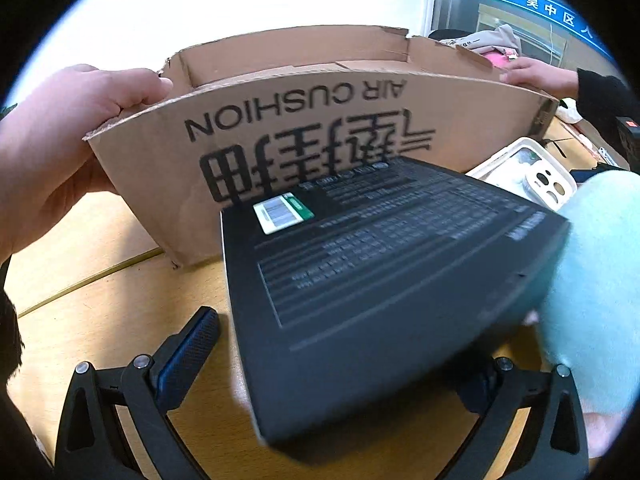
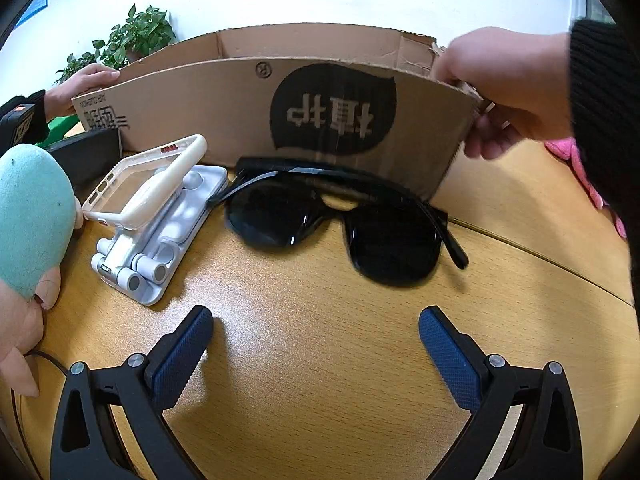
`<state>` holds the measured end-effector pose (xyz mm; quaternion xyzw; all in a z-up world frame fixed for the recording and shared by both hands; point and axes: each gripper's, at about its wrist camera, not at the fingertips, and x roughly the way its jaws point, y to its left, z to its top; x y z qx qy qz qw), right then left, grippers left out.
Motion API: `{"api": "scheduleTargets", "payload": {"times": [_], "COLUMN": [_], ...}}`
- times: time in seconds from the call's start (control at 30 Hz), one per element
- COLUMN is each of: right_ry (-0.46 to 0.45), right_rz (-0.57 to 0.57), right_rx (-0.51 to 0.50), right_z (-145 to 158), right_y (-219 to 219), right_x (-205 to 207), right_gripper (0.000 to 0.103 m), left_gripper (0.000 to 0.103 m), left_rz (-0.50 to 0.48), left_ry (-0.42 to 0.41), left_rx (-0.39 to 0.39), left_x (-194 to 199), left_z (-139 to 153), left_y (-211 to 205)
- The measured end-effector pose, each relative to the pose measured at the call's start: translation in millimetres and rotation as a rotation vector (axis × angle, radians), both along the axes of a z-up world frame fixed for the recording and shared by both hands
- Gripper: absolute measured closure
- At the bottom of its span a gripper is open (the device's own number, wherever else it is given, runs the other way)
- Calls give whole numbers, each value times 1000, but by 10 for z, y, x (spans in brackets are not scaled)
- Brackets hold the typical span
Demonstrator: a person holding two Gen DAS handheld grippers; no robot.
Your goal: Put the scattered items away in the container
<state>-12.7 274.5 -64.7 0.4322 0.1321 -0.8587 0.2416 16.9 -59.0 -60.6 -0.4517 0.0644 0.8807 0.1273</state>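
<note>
A person's two hands (image 1: 72,128) (image 2: 512,84) hold an open brown cardboard box (image 1: 304,132) (image 2: 224,112) on the wooden table. In the left wrist view a flat black box (image 1: 380,280) lies tilted in front of the cardboard box. Its near end sits between the fingers of my open left gripper (image 1: 344,344) and hides the right finger. In the right wrist view black sunglasses (image 2: 340,220) lie against the cardboard wall, just ahead of my right gripper (image 2: 316,340), which is open and holds nothing. A white phone case (image 2: 148,184) rests on a white folding stand (image 2: 160,248).
A teal plush toy (image 1: 600,280) (image 2: 32,220) sits beside the black box (image 2: 88,152). A pink item (image 2: 580,168) lies at the right, and a potted plant (image 2: 132,36) stands behind the box. A seam crosses the wooden tabletop (image 2: 320,320).
</note>
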Motion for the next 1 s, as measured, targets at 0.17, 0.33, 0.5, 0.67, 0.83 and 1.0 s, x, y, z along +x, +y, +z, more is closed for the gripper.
{"api": "scheduleTargets", "payload": {"times": [0.17, 0.33, 0.5, 0.67, 0.83, 1.0], "right_ry": [0, 0, 0, 0, 0, -1], "right_rz": [0, 0, 0, 0, -2, -5], "right_rx": [0, 0, -1, -1, -1, -1], "right_z": [3, 5, 7, 9, 9, 22], "right_y": [1, 4, 5, 3, 5, -10], "right_x": [6, 11, 15, 21, 14, -6], "right_gripper": [0, 0, 0, 0, 0, 0], "left_gripper": [0, 0, 0, 0, 0, 0], "left_rz": [2, 2, 3, 6, 7, 10], "left_ry": [-1, -1, 0, 0, 0, 1], "left_rx": [0, 0, -1, -1, -1, -2], "left_x": [-41, -36, -30, -24, -21, 12], "left_z": [43, 39, 36, 33, 31, 17], "left_y": [3, 18, 28, 29, 34, 26]}}
